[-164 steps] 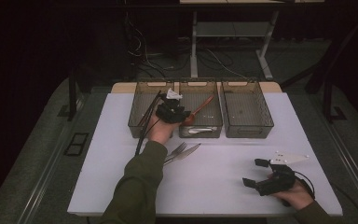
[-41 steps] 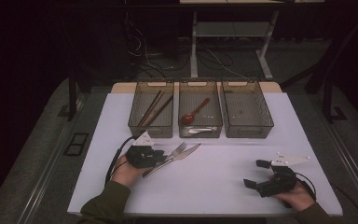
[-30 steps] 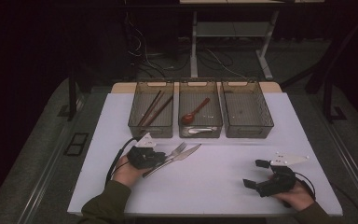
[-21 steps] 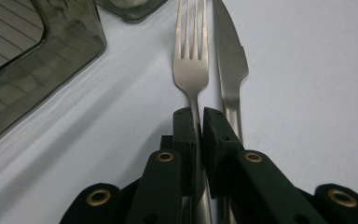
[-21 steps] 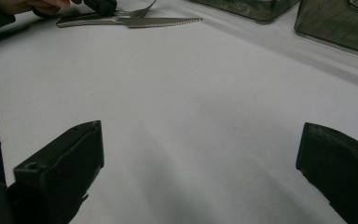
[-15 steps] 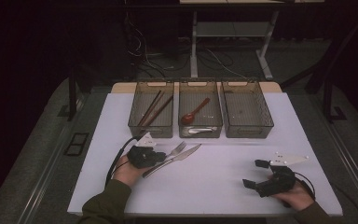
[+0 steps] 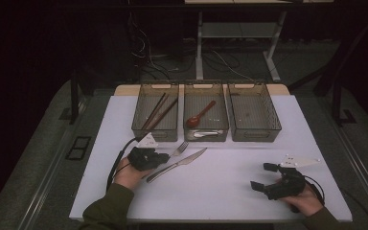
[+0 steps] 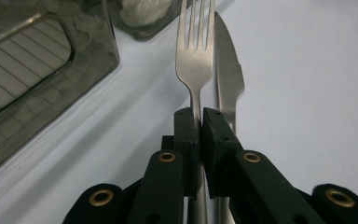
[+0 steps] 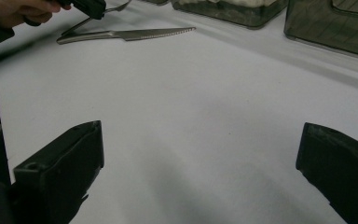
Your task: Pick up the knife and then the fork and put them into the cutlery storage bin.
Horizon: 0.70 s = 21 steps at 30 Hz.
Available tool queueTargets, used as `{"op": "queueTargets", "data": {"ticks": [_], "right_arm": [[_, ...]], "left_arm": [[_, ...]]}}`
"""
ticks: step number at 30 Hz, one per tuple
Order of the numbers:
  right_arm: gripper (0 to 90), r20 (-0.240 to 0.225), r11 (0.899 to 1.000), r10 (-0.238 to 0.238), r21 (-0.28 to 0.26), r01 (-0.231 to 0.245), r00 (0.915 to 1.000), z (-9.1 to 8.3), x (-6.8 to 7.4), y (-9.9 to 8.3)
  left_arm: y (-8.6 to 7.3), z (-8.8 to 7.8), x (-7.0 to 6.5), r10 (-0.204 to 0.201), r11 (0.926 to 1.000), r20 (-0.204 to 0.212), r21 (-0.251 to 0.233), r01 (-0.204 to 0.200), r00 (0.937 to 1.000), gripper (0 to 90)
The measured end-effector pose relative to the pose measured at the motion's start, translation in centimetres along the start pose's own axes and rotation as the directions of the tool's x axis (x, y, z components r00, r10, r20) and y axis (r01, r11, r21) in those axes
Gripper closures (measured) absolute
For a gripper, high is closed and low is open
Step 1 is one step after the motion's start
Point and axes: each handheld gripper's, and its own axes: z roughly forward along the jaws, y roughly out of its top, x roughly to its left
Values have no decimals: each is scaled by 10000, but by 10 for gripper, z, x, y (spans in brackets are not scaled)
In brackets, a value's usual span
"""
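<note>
So, status at this moment:

Left gripper (image 8: 199, 122): jaws closed on the fork (image 8: 196, 56) at its neck, just below the tines; fork runs straight out ahead of the jaws.
Fork location: near-left part of the table (image 7: 230, 191), just in front of the left bin (image 7: 156, 113) and middle bin (image 7: 206, 113); tines point toward the bins.
Knife (image 8: 227, 74): lies flat on the table, right beside the fork, partly under it from the left gripper view; serrated edge shows in the right gripper view (image 9: 135, 33).
Right gripper (image 7: 267, 178): jaws wide apart, holding nothing, resting low over the near-right of the table, well apart from the cutlery.
Bins: left one holds chopsticks (image 7: 159, 111); middle holds a red spoon (image 7: 200, 115) and a white spoon (image 7: 207, 134); right bin (image 7: 253, 113) looks empty.
Step in hand (judgement): lifting the fork to sort it into a bin, likely the right one.
How to do it well: lift straight up first so the handle clears the knife and doesn't drag it; grip is narrow and on a thin neck, so keep the squeeze firm and the fork level, otherwise it may pivot in the jaws; clear the bin's front wall before lowering; release low inside.
Writing/brands: none readable on the bins, the cutlery or the grippers.
</note>
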Motion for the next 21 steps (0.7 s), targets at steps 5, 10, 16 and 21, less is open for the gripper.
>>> {"op": "queueTargets", "data": {"ticks": [5,10,16,21], "right_arm": [[6,-60,9998,188,105,-187,9998,0,0,3],[6,-103,9994,240,270,-237,9997,-1,0,7],[6,-180,9993,309,198,-306,9994,-2,1,18],[7,-396,9993,317,225,-309,9987,2,7,27]], "left_arm": [[6,-3,-5,19,9999,22,-156,-19,10000,844],[16,-11,-13,235,9980,-9,-590,-235,9997,843],[23,-12,-24,348,9962,100,-800,-339,9993,843],[30,-10,-35,496,9943,210,-955,-474,9985,843]]}}
